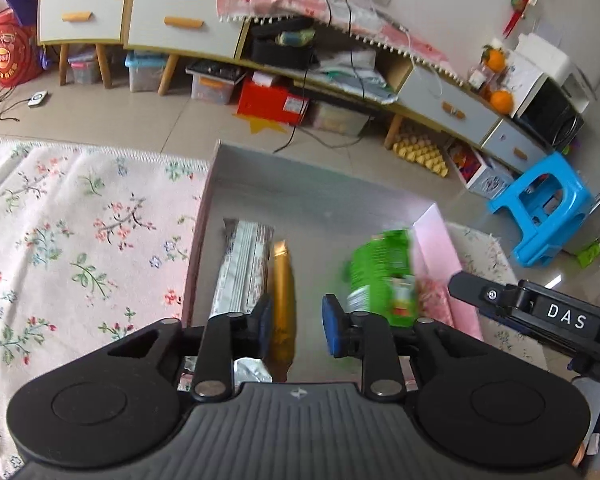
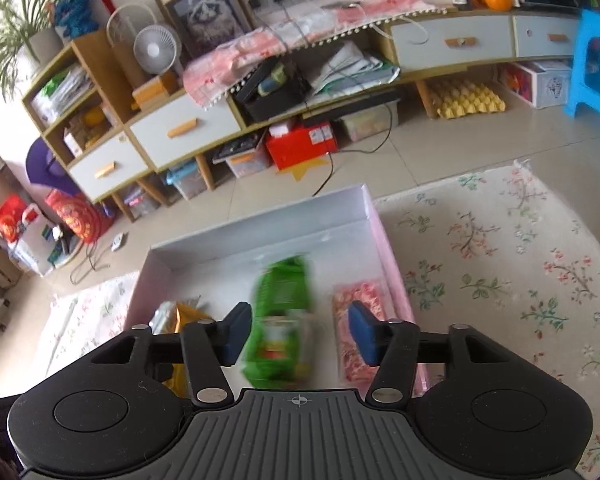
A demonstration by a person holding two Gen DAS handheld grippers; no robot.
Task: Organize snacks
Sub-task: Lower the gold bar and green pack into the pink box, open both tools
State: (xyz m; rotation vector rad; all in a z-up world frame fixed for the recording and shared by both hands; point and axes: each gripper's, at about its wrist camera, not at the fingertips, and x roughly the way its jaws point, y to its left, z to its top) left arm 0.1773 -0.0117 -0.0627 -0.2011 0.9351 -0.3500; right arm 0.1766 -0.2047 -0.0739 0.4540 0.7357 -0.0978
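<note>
A shallow white box with pink walls [image 1: 300, 184] [image 2: 260, 240] lies on the floral rug. Inside lie a silver striped packet [image 1: 244, 264] [image 2: 160, 316], a gold packet [image 1: 282, 300] [image 2: 190, 314], a pink patterned packet [image 1: 434, 300] [image 2: 360, 340] and a blurred green snack bag [image 1: 380, 272] [image 2: 282, 320]. My left gripper [image 1: 296, 330] is open over the gold packet, holding nothing. My right gripper [image 2: 300, 332] is open; the green bag sits blurred between its fingers, not pinched. The right gripper's body [image 1: 540, 312] shows at the right of the left wrist view.
A floral rug [image 1: 80, 248] [image 2: 500, 260] surrounds the box. A long low cabinet with drawers [image 1: 172, 24] [image 2: 180, 128] lines the far wall, with storage bins and a red box [image 1: 272, 102] [image 2: 300, 144] beneath. A blue plastic stool [image 1: 540, 216] [image 2: 592, 64] stands to the right.
</note>
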